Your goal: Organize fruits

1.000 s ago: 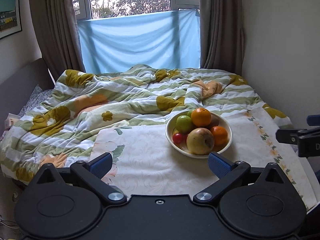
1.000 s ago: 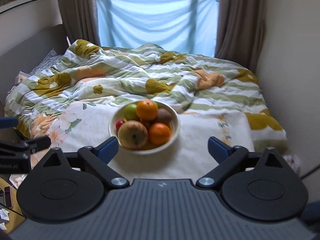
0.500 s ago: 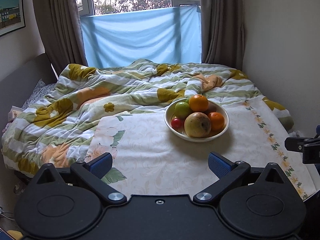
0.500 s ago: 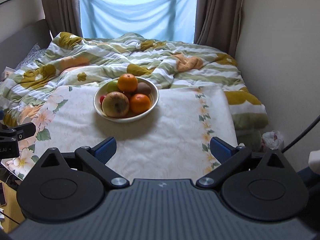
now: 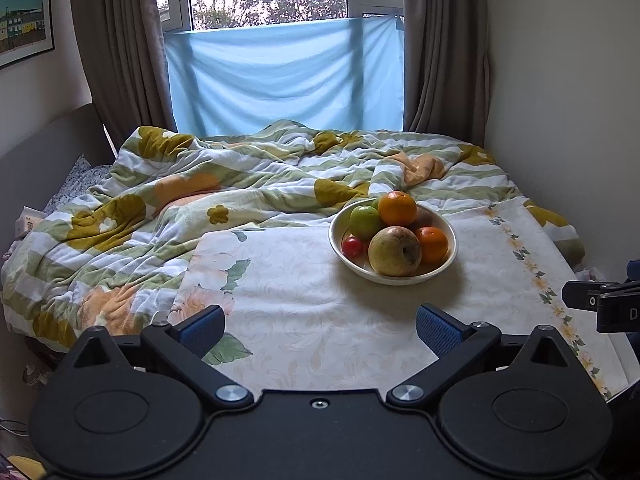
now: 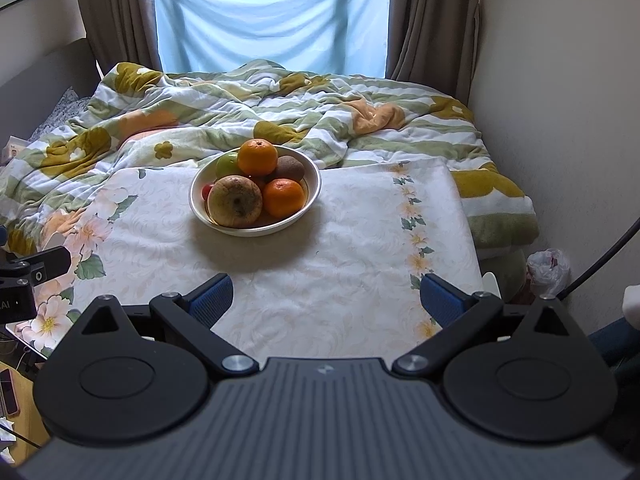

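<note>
Facing the bed, you hold your left gripper (image 5: pixel 320 330) and your right gripper (image 6: pixel 326 298) with jaws spread wide, nothing between the blue pads, both short of the fruit. The white bowl (image 6: pixel 312 196) sits on the floral cloth (image 6: pixel 352 260), at 1 o'clock from your left gripper and 11 o'clock from your right. It holds a large yellowish apple (image 6: pixel 235 201) at the near rim, a mandarin (image 6: pixel 283 197) touching it, an orange (image 6: pixel 257 157) on top, a green apple (image 6: pixel 226 164), a kiwi (image 6: pixel 290 168) and a small red fruit (image 5: pixel 352 247). A rumpled quilt (image 5: pixel 180 208) lies just behind the bowl at 12 o'clock; a plastic bag (image 6: pixel 549 267) sits at 3 o'clock by the wall. Nothing stands between either gripper and the bowl. Compared with a second ago, both grippers have drawn back and more cloth shows ahead of the bowl; the fruit is unmoved.
</note>
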The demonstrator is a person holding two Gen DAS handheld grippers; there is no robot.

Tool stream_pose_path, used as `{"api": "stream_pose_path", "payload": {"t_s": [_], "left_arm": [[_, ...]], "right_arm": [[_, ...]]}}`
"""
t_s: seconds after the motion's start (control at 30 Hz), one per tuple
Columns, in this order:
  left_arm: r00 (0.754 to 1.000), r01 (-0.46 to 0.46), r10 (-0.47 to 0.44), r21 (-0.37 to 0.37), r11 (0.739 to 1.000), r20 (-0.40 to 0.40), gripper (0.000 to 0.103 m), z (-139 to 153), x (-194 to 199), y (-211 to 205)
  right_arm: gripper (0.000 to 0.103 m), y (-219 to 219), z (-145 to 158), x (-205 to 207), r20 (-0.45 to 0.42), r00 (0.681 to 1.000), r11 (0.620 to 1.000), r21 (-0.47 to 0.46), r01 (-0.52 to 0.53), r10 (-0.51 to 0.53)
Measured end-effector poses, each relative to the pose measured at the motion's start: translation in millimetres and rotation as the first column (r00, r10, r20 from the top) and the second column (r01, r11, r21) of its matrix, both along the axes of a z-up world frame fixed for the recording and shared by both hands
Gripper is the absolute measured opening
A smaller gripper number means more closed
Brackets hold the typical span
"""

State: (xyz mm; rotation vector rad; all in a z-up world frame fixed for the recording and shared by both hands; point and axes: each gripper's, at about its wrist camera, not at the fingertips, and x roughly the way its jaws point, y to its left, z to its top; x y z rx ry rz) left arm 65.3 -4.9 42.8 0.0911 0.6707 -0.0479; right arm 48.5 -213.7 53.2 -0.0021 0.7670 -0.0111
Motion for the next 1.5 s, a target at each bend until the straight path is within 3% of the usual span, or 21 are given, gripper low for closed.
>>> {"api": "stream_pose_path", "payload": {"t_s": [1.2, 1.5], "left_arm": [[1.000, 0.016, -0.015, -0.048, 0.999, 0.009, 0.103, -3, 2, 14], [1.000, 0.013, -0.013, -0.032, 0.999, 0.020, 0.103, 0, 0, 10]], "right_arm": [[0.103, 6, -1, -1, -0.005, 1.000, 1.000, 0.011, 0.023, -0.023], [0.103, 1, -1, -2, -0.002, 1.000, 1.000, 0.014, 0.027, -0.027]]}}
